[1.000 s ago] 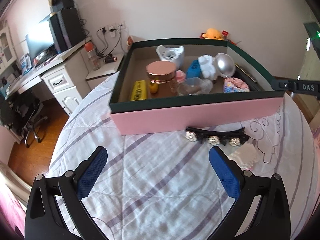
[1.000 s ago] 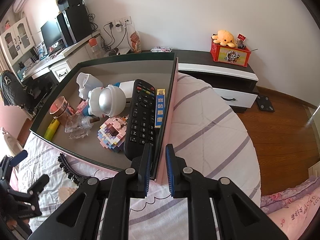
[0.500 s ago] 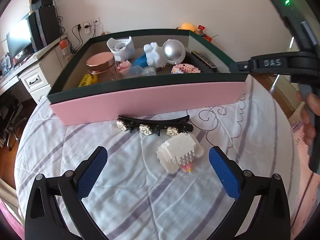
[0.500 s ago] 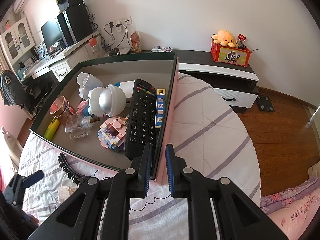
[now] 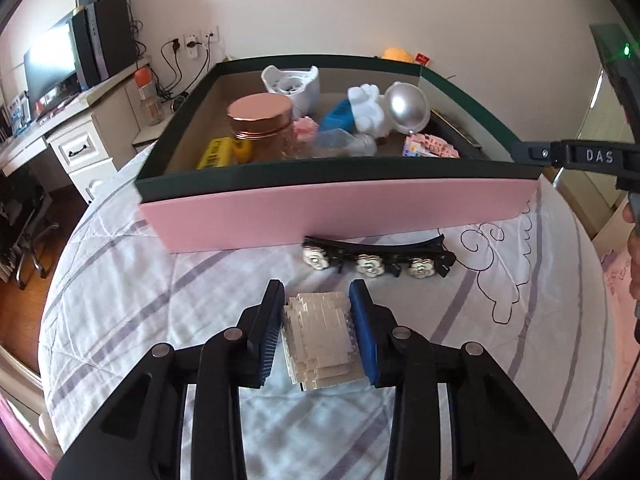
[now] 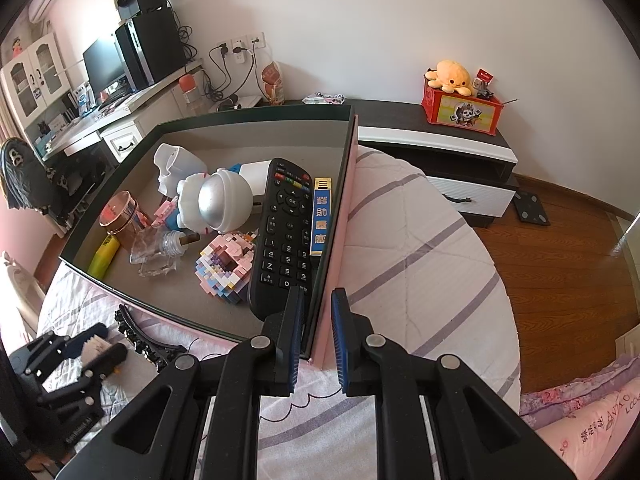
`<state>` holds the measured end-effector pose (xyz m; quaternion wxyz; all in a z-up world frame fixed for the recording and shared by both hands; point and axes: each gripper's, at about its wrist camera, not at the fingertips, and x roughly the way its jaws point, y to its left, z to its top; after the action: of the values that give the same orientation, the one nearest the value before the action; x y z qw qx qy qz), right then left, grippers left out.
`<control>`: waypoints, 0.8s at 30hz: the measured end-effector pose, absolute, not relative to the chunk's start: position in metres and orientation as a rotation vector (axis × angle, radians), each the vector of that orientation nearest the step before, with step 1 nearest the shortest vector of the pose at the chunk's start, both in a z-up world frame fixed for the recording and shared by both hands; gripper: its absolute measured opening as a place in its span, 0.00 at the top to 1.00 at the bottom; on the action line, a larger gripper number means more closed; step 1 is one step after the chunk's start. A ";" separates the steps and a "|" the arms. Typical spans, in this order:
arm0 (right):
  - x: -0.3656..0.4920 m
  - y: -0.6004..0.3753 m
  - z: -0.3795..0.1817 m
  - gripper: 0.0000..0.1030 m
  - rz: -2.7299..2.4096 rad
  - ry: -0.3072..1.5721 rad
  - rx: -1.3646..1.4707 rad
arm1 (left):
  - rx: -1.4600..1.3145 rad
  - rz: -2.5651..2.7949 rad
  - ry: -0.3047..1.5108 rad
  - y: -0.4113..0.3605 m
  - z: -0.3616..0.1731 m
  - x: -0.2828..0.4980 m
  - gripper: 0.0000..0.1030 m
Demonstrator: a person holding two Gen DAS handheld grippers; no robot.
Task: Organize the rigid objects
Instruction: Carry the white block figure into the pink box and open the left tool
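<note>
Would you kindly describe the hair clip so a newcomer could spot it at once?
Start at the pink-sided box on the striped bedspread. The hair clip lies on the cloth along the box's near wall. It is long, black and curved, with three white flowers, unlike the pale brick model nearby.

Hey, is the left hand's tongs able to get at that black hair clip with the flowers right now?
Probably not yet. The left tongs are closing around the white brick model, which fills the gap. The hair clip lies just beyond on the bedspread, uncovered, beside the pink box, so freed tongs likely could.
</note>
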<state>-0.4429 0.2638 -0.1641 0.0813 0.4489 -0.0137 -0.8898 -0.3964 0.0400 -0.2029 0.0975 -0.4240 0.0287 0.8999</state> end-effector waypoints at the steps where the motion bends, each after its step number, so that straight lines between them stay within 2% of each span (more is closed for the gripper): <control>1: -0.443 0.264 -0.164 0.87 -2.660 -0.038 1.343 | -1.249 2.672 0.088 0.036 -0.202 -0.395 0.67; 24: -0.444 0.261 -0.163 0.87 -2.667 -0.019 1.363 | -1.042 2.722 0.133 -0.005 -0.138 -0.387 0.67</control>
<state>-0.4441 0.2606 -0.1631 0.0730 0.4540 -0.0062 -0.8880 -0.3875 -0.0049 -0.1376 0.1118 -0.3550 0.0452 0.9271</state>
